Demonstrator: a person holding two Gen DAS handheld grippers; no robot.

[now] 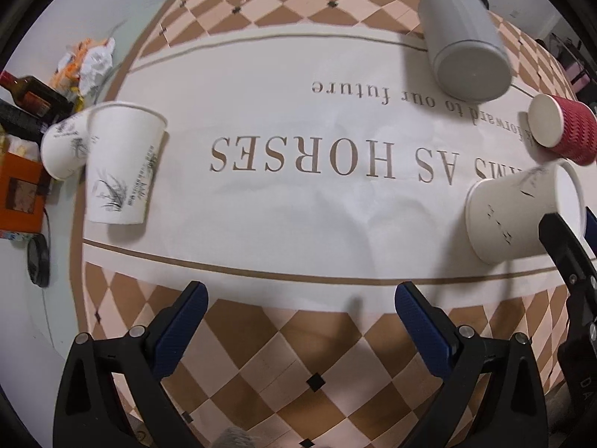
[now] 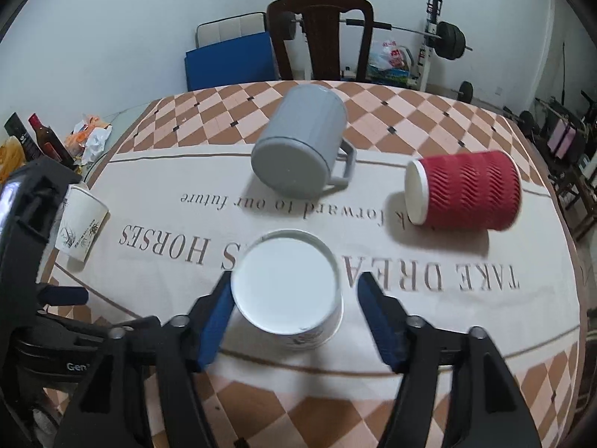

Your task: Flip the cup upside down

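Right gripper [image 2: 293,304] astride inverted cup [image 2: 289,285] (unclamped)

The left wrist view looks forward and down over the tablecloth [image 1: 298,205] from its near edge, close to the surface. The right wrist view sits a little higher, just above a white paper cup [image 2: 289,291], facing the far wall and a chair [image 2: 321,33]. Both take in the printed lettering (upside down in each), the grey mug [image 1: 464,43] [image 2: 298,145], and the red ribbed cup [image 1: 563,130] [image 2: 464,194].
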